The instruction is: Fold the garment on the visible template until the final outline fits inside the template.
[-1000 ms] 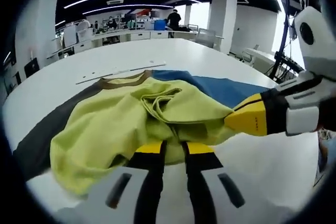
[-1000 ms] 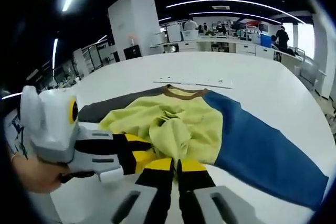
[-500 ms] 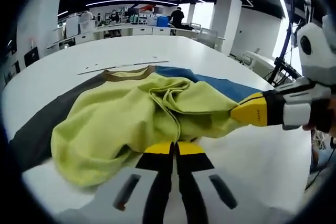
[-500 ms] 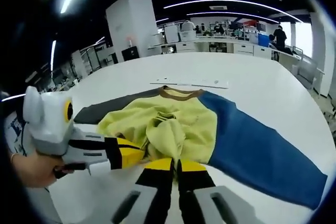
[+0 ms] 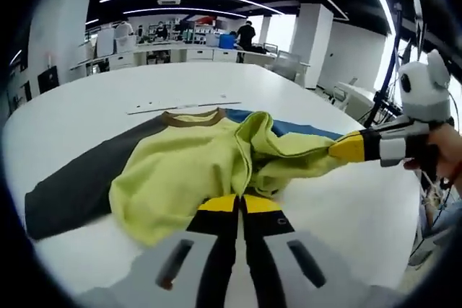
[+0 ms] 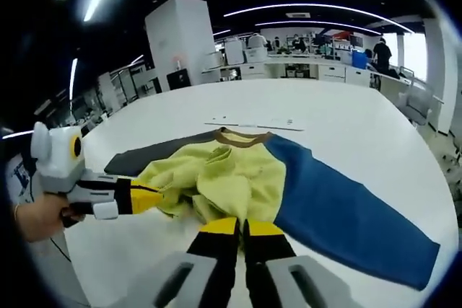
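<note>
A garment lies on the white table [image 5: 86, 99]: yellow-green body [image 5: 180, 171], brown collar [image 5: 191, 117], dark grey sleeve [image 5: 79, 185], blue sleeve [image 6: 339, 210]. My left gripper [image 5: 240, 200] is shut on the near edge of the yellow-green cloth. From the right of the left gripper view comes my right gripper [image 5: 333, 151], shut on a stretched fold of the same cloth. In the right gripper view its own jaws [image 6: 243, 223] close on the bunched body [image 6: 231, 178], and the left gripper [image 6: 160, 194] pinches the cloth from the left.
A thin white strip [image 5: 180, 106] lies on the table just beyond the collar, and it is also seen as a strip [image 6: 256, 124] in the right gripper view. Desks, pillars and people stand far behind. A hand [image 5: 444, 153] holds the right gripper near the table's right edge.
The two grippers have drawn apart and back from the collar, each with cloth in it. The bunched yellow-green fabric is now stretched sideways between them and lies lower.
</note>
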{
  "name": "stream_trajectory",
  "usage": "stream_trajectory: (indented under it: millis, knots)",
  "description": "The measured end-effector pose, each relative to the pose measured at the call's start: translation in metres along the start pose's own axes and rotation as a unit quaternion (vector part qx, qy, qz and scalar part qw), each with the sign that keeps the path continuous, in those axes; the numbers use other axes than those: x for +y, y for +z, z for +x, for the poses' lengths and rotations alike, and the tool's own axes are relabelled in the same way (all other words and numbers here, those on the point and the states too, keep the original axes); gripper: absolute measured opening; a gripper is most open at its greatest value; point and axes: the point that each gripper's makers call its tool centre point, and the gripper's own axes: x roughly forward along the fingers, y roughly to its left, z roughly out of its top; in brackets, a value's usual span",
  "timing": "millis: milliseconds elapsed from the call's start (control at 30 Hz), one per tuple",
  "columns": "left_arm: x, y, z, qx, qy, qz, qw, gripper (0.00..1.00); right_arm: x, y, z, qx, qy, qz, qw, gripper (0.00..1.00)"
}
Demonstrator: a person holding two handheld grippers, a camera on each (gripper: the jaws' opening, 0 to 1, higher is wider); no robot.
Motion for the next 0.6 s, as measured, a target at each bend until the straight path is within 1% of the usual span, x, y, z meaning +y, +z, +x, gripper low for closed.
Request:
stream_trajectory:
  millis: [100,233,333,433,600]
  knots:
    - [0.003,0.003,-0.015,-0.004,-0.001,0.005,1.0000,0.00,0.002,0.001,-0.009,-0.002,0.007,-0.001,1.0000,0.00]
    - [0.004,0.006,-0.034,-0.011,-0.003,0.014,0.9998,0.00,0.006,-0.002,-0.021,-0.002,0.020,0.007,0.9998,0.00]
    - [0.006,0.007,-0.048,-0.014,-0.006,0.019,0.9997,0.00,0.010,-0.004,-0.031,0.000,0.023,-0.001,0.9997,0.00]
    - [0.008,0.008,-0.060,-0.016,-0.006,0.024,0.9996,0.00,0.012,-0.006,-0.040,-0.002,0.031,0.007,0.9995,0.00]
    - [0.010,0.007,-0.079,-0.018,-0.003,0.025,0.9995,0.00,0.016,-0.015,-0.054,0.004,0.036,0.008,0.9993,0.00]
